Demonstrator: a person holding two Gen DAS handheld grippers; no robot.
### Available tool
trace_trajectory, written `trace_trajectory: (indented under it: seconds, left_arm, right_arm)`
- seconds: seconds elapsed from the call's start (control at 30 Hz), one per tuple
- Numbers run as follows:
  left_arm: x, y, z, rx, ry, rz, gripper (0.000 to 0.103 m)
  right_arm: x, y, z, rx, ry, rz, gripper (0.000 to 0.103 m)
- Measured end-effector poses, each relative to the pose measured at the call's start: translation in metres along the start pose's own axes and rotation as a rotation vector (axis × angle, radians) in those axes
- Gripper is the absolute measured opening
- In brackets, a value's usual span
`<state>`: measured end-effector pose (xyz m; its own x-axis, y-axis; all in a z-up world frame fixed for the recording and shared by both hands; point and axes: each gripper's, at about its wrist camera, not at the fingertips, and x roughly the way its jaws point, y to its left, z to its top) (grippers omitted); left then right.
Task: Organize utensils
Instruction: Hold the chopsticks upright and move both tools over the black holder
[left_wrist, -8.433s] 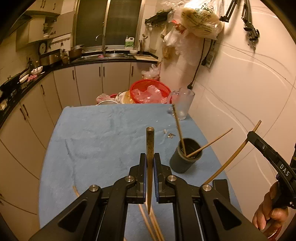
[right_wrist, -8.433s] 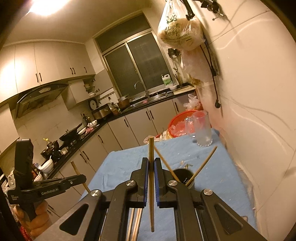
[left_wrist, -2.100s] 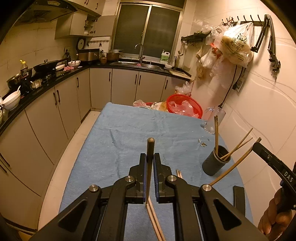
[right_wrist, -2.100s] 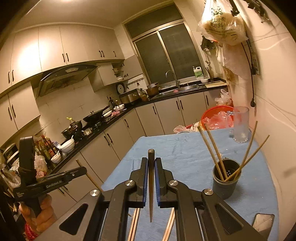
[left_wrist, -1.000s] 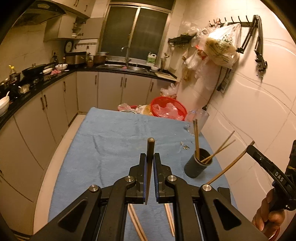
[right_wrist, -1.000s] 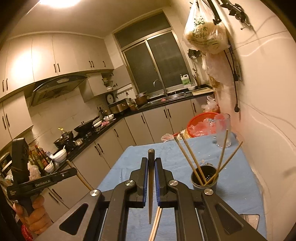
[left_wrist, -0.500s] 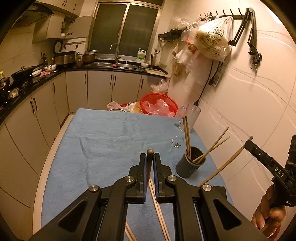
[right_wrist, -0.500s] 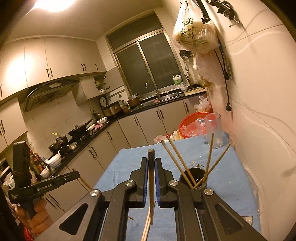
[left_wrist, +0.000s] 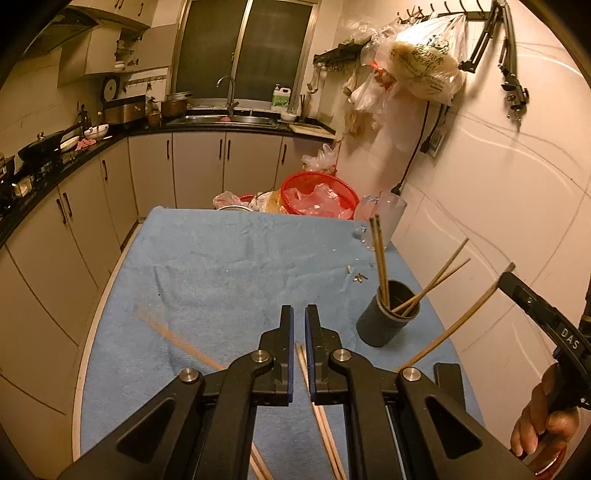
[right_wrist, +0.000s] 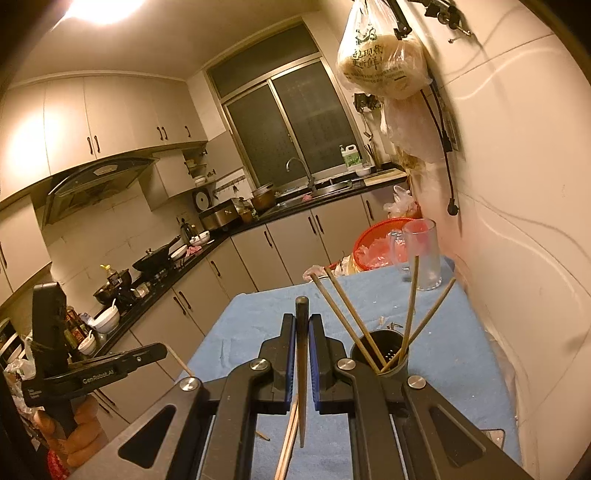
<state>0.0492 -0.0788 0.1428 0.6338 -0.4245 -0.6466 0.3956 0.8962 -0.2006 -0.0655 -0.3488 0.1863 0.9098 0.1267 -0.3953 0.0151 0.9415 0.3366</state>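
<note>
A dark round holder (left_wrist: 386, 319) with several chopsticks (left_wrist: 380, 258) in it stands on the blue cloth at the right; it also shows in the right wrist view (right_wrist: 380, 356). My left gripper (left_wrist: 299, 314) has a narrow gap between its jaws and nothing in it. A blurred chopstick (left_wrist: 173, 339) lies aslant on the cloth to its left. Loose chopsticks (left_wrist: 317, 417) lie on the cloth under it. My right gripper (right_wrist: 303, 321) is shut on a chopstick (right_wrist: 302, 369), held above the cloth left of the holder. That chopstick (left_wrist: 458, 323) also shows in the left wrist view.
The table with the blue cloth (left_wrist: 229, 266) stands against the right wall. A clear glass pitcher (left_wrist: 391, 216) and a red basket (left_wrist: 317, 194) sit at its far end. Small bits (left_wrist: 358, 277) lie near the holder. A dark flat object (left_wrist: 448, 380) lies at the right edge.
The chopstick that my left gripper held has left the jaws and now lies blurred on the cloth to the left. My right gripper still holds its chopstick and came closer to the holder.
</note>
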Motion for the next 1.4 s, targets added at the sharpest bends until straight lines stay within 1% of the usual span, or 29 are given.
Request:
trace_trajectory:
  seconds: [0.07, 0.1, 0.13, 0.2, 0.23, 0.3, 0.37, 0.4, 0.47, 0.5, 0.53, 0.57, 0.63, 0.7, 0.73, 0.8, 0.83, 0.87, 0.9, 0.97, 1.03, 1.1, 1.13, 1.2, 1.3, 1.37, 1.4]
  left_arm:
    - [0.008, 0.015, 0.001, -0.053, 0.035, -0.011, 0.006]
    - [0.013, 0.022, 0.001, -0.075, 0.056, -0.014, 0.009]
    - [0.021, 0.034, 0.0, -0.108, 0.084, -0.007, 0.018]
    - [0.036, 0.064, -0.005, -0.196, 0.13, 0.042, 0.026]
    - [0.044, 0.081, -0.009, -0.244, 0.156, 0.075, 0.026]
    - [0.066, 0.113, -0.018, -0.335, 0.234, 0.133, 0.027]
    - [0.092, 0.142, -0.029, -0.439, 0.314, 0.147, 0.027]
    - [0.101, 0.152, -0.033, -0.479, 0.339, 0.158, 0.027]
    - [0.122, 0.172, -0.039, -0.551, 0.37, 0.177, 0.027]
    - [0.13, 0.176, -0.04, -0.564, 0.384, 0.183, 0.027]
    - [0.14, 0.184, -0.041, -0.598, 0.401, 0.197, 0.027]
    - [0.147, 0.188, -0.042, -0.621, 0.403, 0.201, 0.027]
    - [0.163, 0.195, -0.038, -0.626, 0.413, 0.231, 0.027]
    - [0.175, 0.2, -0.035, -0.652, 0.42, 0.258, 0.028]
    - [0.183, 0.201, -0.032, -0.643, 0.428, 0.28, 0.031]
    - [0.199, 0.204, -0.032, -0.651, 0.456, 0.32, 0.031]
    - [0.202, 0.204, -0.031, -0.654, 0.452, 0.334, 0.031]
    - [0.205, 0.202, -0.026, -0.629, 0.445, 0.363, 0.031]
    - [0.208, 0.2, -0.024, -0.617, 0.452, 0.373, 0.031]
    - [0.213, 0.196, -0.023, -0.592, 0.448, 0.397, 0.012]
    - [0.213, 0.189, -0.024, -0.564, 0.437, 0.383, 0.01]
    - [0.212, 0.181, -0.026, -0.546, 0.43, 0.335, 0.008]
    - [0.207, 0.176, -0.027, -0.535, 0.413, 0.307, 0.007]
    - [0.193, 0.162, -0.026, -0.495, 0.374, 0.281, 0.007]
    - [0.166, 0.147, -0.021, -0.472, 0.326, 0.23, 0.007]
    - [0.144, 0.137, -0.015, -0.454, 0.281, 0.202, 0.007]
    - [0.129, 0.138, -0.016, -0.444, 0.263, 0.189, 0.007]
  right_arm:
    - [0.002, 0.0, -0.003, 0.001, 0.008, 0.008, 0.008]
    - [0.004, 0.0, -0.005, -0.002, 0.014, 0.011, 0.008]
    - [0.005, 0.001, -0.006, -0.003, 0.017, 0.012, 0.008]
    - [0.008, 0.002, -0.008, -0.011, 0.025, 0.025, 0.008]
    - [0.01, 0.002, -0.009, -0.013, 0.027, 0.028, 0.008]
    - [0.015, 0.004, -0.011, -0.017, 0.036, 0.039, 0.007]
    - [0.022, 0.004, -0.013, -0.016, 0.049, 0.056, 0.008]
    - [0.026, 0.004, -0.014, -0.015, 0.055, 0.062, 0.007]
    - [0.031, 0.004, -0.016, -0.017, 0.065, 0.073, 0.007]
    - [0.034, 0.003, -0.017, -0.015, 0.069, 0.076, 0.007]
    - [0.036, 0.002, -0.017, -0.014, 0.072, 0.078, 0.007]
    - [0.038, 0.001, -0.018, -0.014, 0.076, 0.079, 0.007]
    - [0.041, -0.002, -0.018, -0.013, 0.084, 0.08, 0.007]
    - [0.044, -0.006, -0.018, -0.014, 0.092, 0.077, 0.007]
    - [0.046, -0.007, -0.018, -0.014, 0.095, 0.074, 0.007]
    - [0.048, -0.012, -0.017, -0.006, 0.101, 0.073, 0.007]
    - [0.049, -0.014, -0.017, -0.002, 0.103, 0.073, 0.007]
    - [0.05, -0.016, -0.017, 0.001, 0.105, 0.07, 0.007]
    - [0.051, -0.018, -0.016, 0.004, 0.106, 0.067, 0.007]
    - [0.052, -0.021, -0.015, 0.007, 0.109, 0.066, 0.007]
    - [0.052, -0.023, -0.015, 0.009, 0.107, 0.062, 0.007]
    - [0.05, -0.024, -0.014, 0.012, 0.104, 0.06, 0.007]
    - [0.049, -0.025, -0.013, 0.014, 0.1, 0.057, 0.007]
    - [0.046, -0.024, -0.012, 0.017, 0.093, 0.053, 0.007]
    - [0.039, -0.023, -0.011, 0.02, 0.075, 0.044, 0.007]
    - [0.032, -0.022, -0.009, 0.022, 0.059, 0.038, 0.007]
    - [0.029, -0.021, -0.008, 0.022, 0.052, 0.034, 0.007]
